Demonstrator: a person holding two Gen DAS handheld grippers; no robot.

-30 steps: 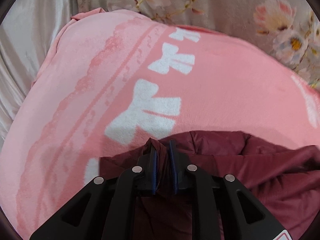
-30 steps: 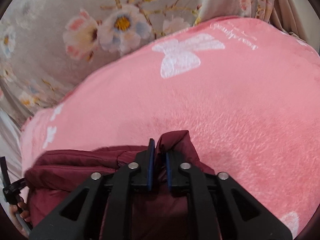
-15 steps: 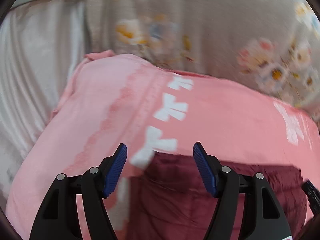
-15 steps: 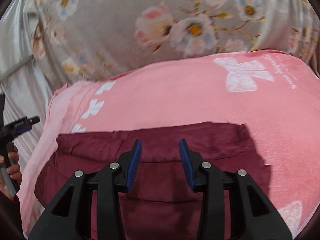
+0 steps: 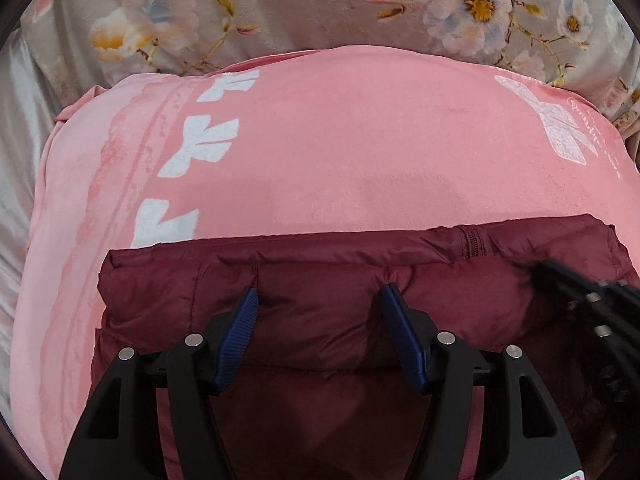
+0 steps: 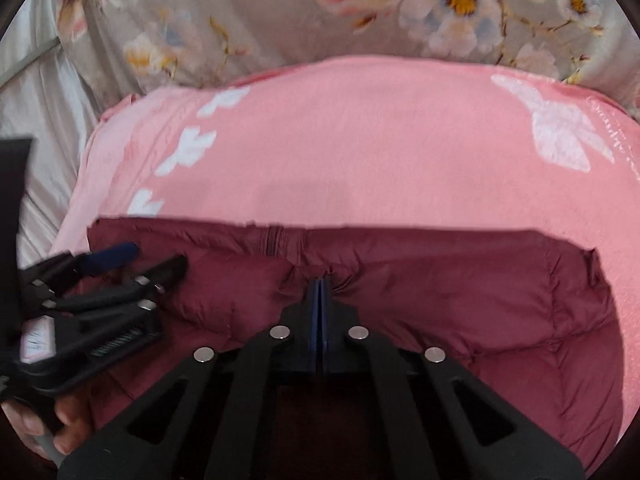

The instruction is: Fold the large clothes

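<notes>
A dark red puffer jacket (image 5: 340, 276) lies folded on a pink blanket (image 5: 360, 152); it also shows in the right wrist view (image 6: 460, 280). My left gripper (image 5: 319, 300) is open, its blue pads pressing down on the jacket's padding near the far edge. My right gripper (image 6: 320, 286) is shut, its tips resting on the jacket just below the zipper; whether it pinches fabric is unclear. The left gripper also appears at the left of the right wrist view (image 6: 132, 262), the right gripper blurred at the right of the left wrist view (image 5: 592, 300).
The pink blanket (image 6: 360, 140) has white bow prints. A grey floral cover (image 5: 320, 4) lies behind it. Pale satin sheet (image 5: 20, 120) lies to the left. A hand (image 6: 68, 420) holds the left gripper.
A second ago both grippers were shut on the jacket. They opened and pulled back. Now both have come down onto the folded jacket, and the right one has shut.
</notes>
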